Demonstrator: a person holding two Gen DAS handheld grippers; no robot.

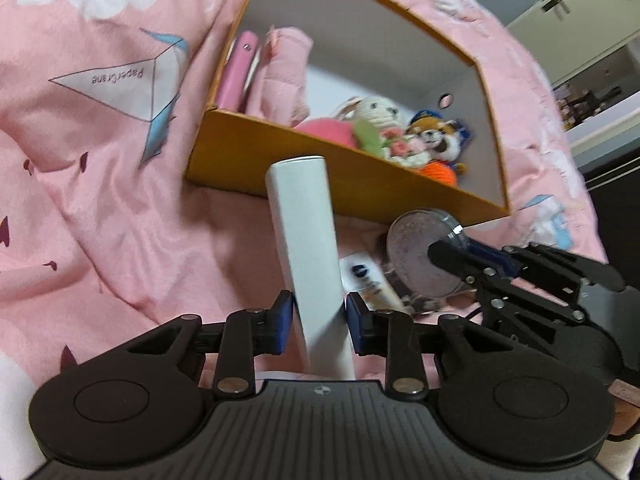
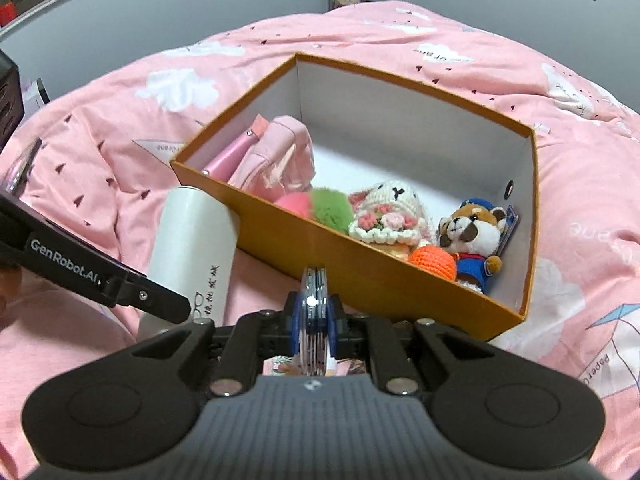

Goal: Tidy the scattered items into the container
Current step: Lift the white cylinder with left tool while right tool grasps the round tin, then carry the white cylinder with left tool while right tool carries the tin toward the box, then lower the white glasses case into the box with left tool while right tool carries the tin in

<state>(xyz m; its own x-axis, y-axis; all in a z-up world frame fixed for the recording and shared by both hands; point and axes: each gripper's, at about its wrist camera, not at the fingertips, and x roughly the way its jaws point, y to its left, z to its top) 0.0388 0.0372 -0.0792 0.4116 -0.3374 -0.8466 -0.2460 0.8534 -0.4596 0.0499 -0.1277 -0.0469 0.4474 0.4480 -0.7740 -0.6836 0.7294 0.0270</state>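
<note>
The bedspread (image 2: pixel 440 40) is soft matt cotton-looking cloth, all creased. The box (image 2: pixel 360 276) is cardboard, matt orange outside and plain white paper inside. At its 6 o'clock corner sit a crocheted yarn bunny (image 2: pixel 384 216) and a fuzzy plush raccoon (image 2: pixel 472 236) (proper fluffy). The white case (image 1: pixel 308 256) looks like smooth, satin plastic. The round disc (image 1: pixel 424 256) is clear glossy plastic. The grippers' bodies are matt black ribbed plastic with shiny metal rivets.

I cannot read the small tube (image 1: pixel 370 280) (its label is blurred) behind the white case (image 1: pixel 308 256). The box wall (image 2: pixel 360 268) hides the toys' (image 2: pixel 472 236) lower parts, and my left gripper (image 2: pixel 120 284) is cut off.
</note>
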